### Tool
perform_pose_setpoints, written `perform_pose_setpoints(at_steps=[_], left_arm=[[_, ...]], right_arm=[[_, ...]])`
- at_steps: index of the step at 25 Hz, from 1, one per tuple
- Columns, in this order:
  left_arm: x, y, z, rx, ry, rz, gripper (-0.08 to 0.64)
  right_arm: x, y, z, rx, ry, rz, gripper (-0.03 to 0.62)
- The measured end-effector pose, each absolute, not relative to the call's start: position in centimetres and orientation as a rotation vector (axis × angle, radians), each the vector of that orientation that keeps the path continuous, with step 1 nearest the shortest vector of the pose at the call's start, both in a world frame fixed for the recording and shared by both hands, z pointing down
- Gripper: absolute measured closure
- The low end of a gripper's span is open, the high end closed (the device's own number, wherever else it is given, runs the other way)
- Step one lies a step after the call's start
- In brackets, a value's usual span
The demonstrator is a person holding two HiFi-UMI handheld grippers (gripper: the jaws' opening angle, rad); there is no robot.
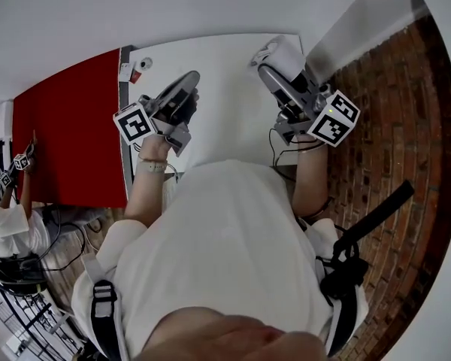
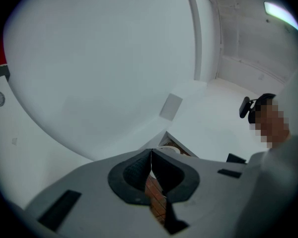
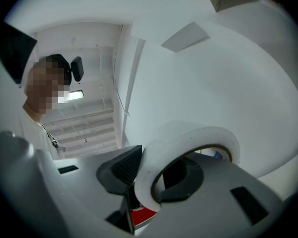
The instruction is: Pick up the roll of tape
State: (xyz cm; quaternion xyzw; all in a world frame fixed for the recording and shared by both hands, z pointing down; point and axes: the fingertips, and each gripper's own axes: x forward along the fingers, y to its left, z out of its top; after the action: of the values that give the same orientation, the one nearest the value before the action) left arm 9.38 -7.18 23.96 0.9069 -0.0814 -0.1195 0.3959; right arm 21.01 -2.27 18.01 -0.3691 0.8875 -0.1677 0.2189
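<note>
Head view: a white bench (image 1: 225, 74) lies under both tools, with a red panel (image 1: 75, 126) butting against it out beyond the left tool (image 1: 189, 81) and a brick floor (image 1: 391, 126) out beyond the right tool (image 1: 274, 65). A plain white wall rises ahead of the tool tips. The roll of tape (image 1: 286, 51) sits at the right tool's tip, lifted clear of the bench. Each tool carries a cube with black-and-white square markers.

Left gripper view: the left tool (image 2: 151, 165) has its jaws pressed together with nothing between them. Ahead of it are white wall and ceiling, and brick (image 2: 156, 197) shows through the gap below the pads.

Right gripper view: the right tool (image 3: 151, 175) pinches the white roll of tape (image 3: 188, 143) by its band, one pad outside the ring and the other showing through its hole. Ahead of the tool is white wall; up to its left is a ribbed ceiling with a lit strip light (image 3: 72, 95). A small coloured mark inside the roll is too small to read.
</note>
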Motion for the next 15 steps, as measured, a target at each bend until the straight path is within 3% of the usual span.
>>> perform_pose_setpoints(at_steps=[15], left_arm=[[9.6,-9.4,24.4,2.287,-0.189,-0.332,0.552]], right_arm=[[23.3,-2.8,18.0,-0.877,2.262,-0.436,0.474]])
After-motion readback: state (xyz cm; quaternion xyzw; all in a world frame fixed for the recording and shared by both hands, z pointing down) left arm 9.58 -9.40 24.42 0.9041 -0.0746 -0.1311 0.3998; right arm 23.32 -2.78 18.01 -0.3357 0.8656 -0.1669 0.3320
